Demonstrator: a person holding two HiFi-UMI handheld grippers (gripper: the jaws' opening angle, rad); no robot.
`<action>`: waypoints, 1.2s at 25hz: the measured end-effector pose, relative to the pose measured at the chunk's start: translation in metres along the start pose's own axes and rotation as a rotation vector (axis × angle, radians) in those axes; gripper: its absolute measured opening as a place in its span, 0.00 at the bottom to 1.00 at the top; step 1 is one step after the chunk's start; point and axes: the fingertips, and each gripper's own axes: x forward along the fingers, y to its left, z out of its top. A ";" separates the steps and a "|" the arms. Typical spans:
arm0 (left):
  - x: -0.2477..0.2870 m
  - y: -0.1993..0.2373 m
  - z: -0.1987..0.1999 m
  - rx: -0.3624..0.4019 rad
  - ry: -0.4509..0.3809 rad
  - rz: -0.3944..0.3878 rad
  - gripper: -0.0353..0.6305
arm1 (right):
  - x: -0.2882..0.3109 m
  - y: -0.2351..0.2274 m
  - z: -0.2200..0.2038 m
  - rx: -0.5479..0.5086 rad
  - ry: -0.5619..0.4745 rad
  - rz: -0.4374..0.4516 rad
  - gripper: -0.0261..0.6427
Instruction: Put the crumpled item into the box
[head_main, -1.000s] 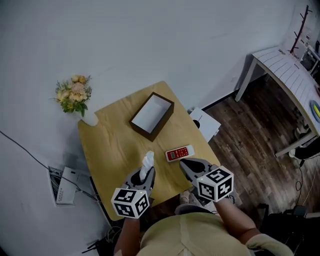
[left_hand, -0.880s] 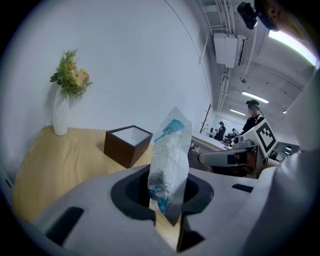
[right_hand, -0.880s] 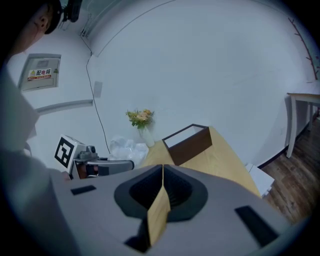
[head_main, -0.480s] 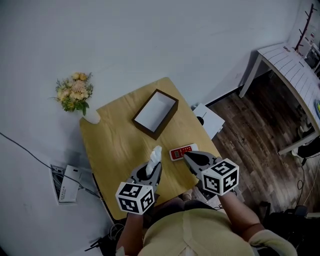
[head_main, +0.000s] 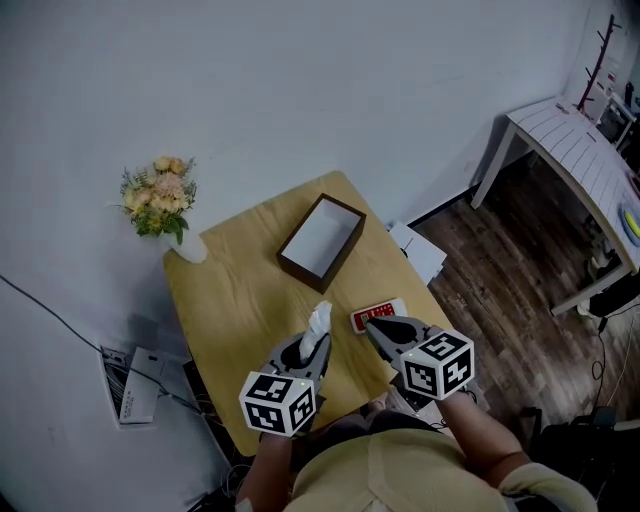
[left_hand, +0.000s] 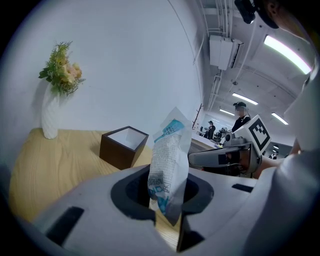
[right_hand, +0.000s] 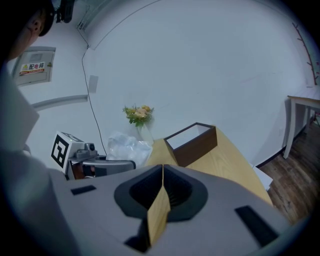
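Carrying is the step in hand: we find the left gripper (head_main: 308, 350) clamped on the crumpled white-and-blue plastic wrapper (left_hand: 170, 160), upright and well short of the dark brown open-topped box (left_hand: 116, 154). The right gripper (right_hand: 162, 180), likewise short of the box, is closed and empty. Next, we judge: advance over the box, then release.
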 end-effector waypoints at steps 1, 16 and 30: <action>0.000 0.003 0.000 0.002 0.001 -0.001 0.19 | 0.002 0.001 0.000 0.000 0.000 -0.003 0.08; 0.026 0.029 0.041 0.010 -0.041 0.060 0.19 | 0.016 -0.023 0.038 -0.025 -0.024 0.025 0.08; 0.067 0.048 0.076 -0.010 -0.052 0.118 0.19 | 0.051 -0.054 0.078 -0.053 -0.009 0.118 0.08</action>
